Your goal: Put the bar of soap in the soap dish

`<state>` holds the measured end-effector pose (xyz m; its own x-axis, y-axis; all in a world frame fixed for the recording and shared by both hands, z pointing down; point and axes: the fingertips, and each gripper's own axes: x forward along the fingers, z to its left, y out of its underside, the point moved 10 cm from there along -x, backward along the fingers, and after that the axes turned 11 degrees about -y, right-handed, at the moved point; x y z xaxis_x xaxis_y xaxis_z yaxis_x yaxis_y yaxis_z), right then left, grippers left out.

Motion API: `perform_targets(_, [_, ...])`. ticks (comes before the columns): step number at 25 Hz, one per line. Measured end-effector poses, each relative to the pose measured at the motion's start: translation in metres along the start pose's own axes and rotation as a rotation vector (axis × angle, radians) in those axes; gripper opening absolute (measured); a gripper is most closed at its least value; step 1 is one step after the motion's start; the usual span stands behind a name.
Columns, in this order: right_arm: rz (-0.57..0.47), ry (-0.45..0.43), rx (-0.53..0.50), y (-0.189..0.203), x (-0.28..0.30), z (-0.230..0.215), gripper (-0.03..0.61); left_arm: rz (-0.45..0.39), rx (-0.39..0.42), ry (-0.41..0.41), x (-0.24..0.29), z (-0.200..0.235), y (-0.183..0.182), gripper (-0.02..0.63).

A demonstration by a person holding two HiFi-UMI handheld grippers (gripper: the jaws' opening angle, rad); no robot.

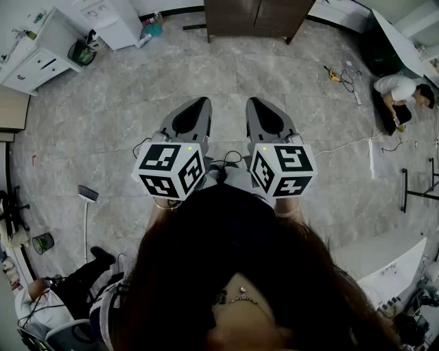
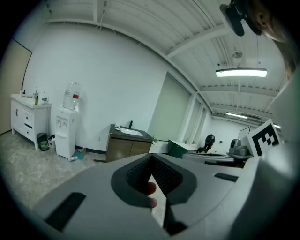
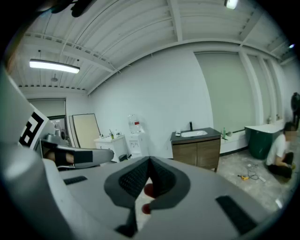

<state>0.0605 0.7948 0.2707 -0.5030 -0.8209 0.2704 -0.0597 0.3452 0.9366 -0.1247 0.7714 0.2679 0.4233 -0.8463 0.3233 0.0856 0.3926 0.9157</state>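
Grey tile floor (image 1: 89,116): fills the head view.
Wood vanity (image 1: 254,17) with sink: 12 o'clock, well apart from both grippers.
Left gripper (image 2: 151,159), right gripper (image 3: 150,161): side by side at centre, pointing to 12 o'clock, each with jaws closed tip to tip and nothing between them.
Bar of soap, soap dish: not made out; a small pale item (image 2: 116,128) on the vanity top, at 9 o'clock of the tap, is possibly one of them.

Gry marbled floor (image 1: 288,82); brn cabinet (image 1: 254,17)

Left tool (image 1: 203,103) and right tool (image 1: 252,103) side by side above grey tiled floor (image 1: 137,89), wooden cabinet (image 1: 254,17) beyond, crouching person (image 1: 401,92) at right
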Motion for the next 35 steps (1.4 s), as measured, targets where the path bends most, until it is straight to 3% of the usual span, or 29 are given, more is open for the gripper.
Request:
perform_targets(13, [-0.006,0.005,0.007,-0.002,-0.001,-0.012,0.015,0.025,-0.011,0.007,0.012,-0.007,0.002,-0.003])
perform_targets(24, [-0.026,-0.043,-0.01,-0.007,-0.007,-0.056,0.017,-0.002,-0.019,-0.065,0.036,-0.029,0.001,-0.003])
perform_targets(35, [-0.046,-0.085,0.04,-0.017,0.023,-0.093,0.017,0.031,-0.031,-0.072,0.077,-0.026,-0.006,-0.003])
